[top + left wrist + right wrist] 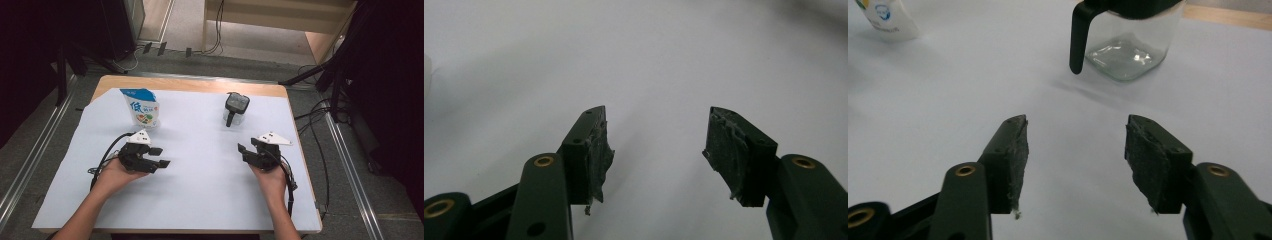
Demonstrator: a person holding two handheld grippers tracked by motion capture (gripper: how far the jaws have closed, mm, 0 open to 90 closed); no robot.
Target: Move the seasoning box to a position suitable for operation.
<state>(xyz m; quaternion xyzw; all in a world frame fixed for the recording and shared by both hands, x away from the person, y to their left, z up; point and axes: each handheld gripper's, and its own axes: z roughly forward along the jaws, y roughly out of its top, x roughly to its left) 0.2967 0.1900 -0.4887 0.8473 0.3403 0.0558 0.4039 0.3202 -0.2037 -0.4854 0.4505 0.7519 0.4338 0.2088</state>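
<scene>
A blue and white pouch (141, 107) stands at the back left of the white sheet; its lower corner (885, 20) appears at the top left of the right gripper view. A clear glass jug with a black lid and handle (235, 108) stands at the back centre-right, also ahead of the right jaws (1125, 47). My left gripper (158, 157) rests in front of the pouch, open and empty (656, 145). My right gripper (248, 147) sits below the jug, open with nothing between its jaws (1075, 150).
The white sheet (200, 190) covers a wooden table (190, 85). Cables trail from both grippers toward the front edge. Dark stands and floor cables surround the table at the left, back and right.
</scene>
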